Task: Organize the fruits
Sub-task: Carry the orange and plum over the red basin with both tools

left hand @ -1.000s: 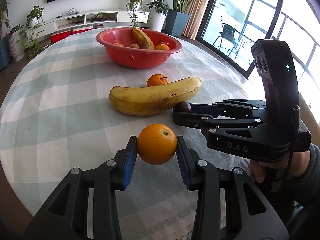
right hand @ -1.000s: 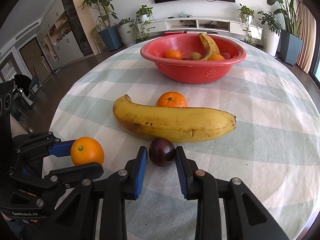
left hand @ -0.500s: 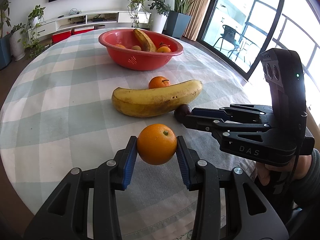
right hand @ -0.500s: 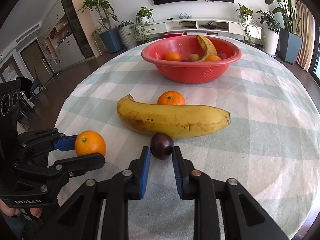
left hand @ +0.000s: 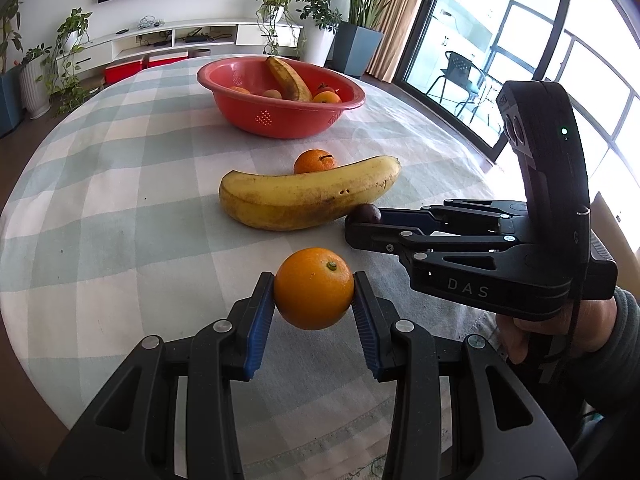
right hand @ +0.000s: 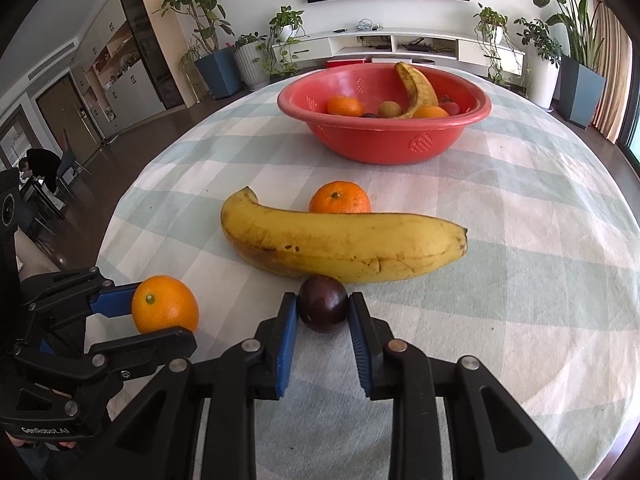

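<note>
Over a checked tablecloth (left hand: 120, 184), the left gripper (left hand: 313, 312) clamps an orange (left hand: 313, 288) between narrowed blue pads, just above the cloth. Beside it, the right gripper (right hand: 323, 314), nearly closed, pinches a dark plum (right hand: 323, 309) that touches the banana (right hand: 340, 246).

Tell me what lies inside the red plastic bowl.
The red plastic bowl holds a spotted yellow banana, two oranges, a small brownish fruit and something red. Its wall hides whatever lies lower.

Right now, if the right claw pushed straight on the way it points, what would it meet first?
Probably the big banana lying crosswise just beyond the dark plum gripped by the right claw; they look nearly touching.
</note>
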`<state>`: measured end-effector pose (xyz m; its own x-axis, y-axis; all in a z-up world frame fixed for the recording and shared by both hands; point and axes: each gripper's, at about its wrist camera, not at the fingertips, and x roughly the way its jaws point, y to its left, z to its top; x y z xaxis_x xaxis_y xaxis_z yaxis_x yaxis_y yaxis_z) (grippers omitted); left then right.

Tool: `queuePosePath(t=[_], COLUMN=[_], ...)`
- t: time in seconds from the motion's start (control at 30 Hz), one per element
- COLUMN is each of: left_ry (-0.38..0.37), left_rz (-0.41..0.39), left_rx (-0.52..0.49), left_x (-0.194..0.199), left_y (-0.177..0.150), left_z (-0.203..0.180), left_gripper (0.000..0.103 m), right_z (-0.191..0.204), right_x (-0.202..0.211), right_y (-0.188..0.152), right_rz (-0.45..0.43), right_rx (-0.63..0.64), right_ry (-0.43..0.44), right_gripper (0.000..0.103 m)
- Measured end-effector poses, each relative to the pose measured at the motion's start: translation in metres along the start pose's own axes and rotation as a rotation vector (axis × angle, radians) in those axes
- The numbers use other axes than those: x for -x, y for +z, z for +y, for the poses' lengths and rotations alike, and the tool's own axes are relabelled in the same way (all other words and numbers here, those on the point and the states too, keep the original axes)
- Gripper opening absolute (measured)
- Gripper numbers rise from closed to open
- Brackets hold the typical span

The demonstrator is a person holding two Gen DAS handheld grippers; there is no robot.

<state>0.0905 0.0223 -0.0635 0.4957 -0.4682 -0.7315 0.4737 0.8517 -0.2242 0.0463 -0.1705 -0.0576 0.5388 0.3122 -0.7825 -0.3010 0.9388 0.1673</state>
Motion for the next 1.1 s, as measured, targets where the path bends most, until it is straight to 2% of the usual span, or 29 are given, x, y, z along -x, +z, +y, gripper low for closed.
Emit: queuePosePath(t=[0.27, 0.7, 0.9, 1.1], left_ry=[-0.002, -0.009, -0.004, 0.008], left_rz=[0.001, -0.016, -0.043, -0.083], left_rx=[0.003, 0.006, 0.0, -0.017], left_x=[-0.001, 0.006, 0.016, 0.029], left_y=[-0.001, 0.003, 0.017, 0.044], left_z=[-0.001, 0.0, 0.003, 0.011], left_gripper=[0.036, 0.036, 0.036, 0.036], right_z=[-0.001, -0.001, -0.01, -0.034], right_x=[0.0, 0.028, 0.052, 0.074], right_y=[0.001, -0.002, 0.004, 0.021], right_rz=[-0.007, -0.027, -0.066, -0.122], right_rx=[0.012, -0.028, -0.058, -0.099], right_ry=[-0.003, 0.083, 0.113, 0.082], right_gripper=[0.027, 0.027, 0.027, 0.027])
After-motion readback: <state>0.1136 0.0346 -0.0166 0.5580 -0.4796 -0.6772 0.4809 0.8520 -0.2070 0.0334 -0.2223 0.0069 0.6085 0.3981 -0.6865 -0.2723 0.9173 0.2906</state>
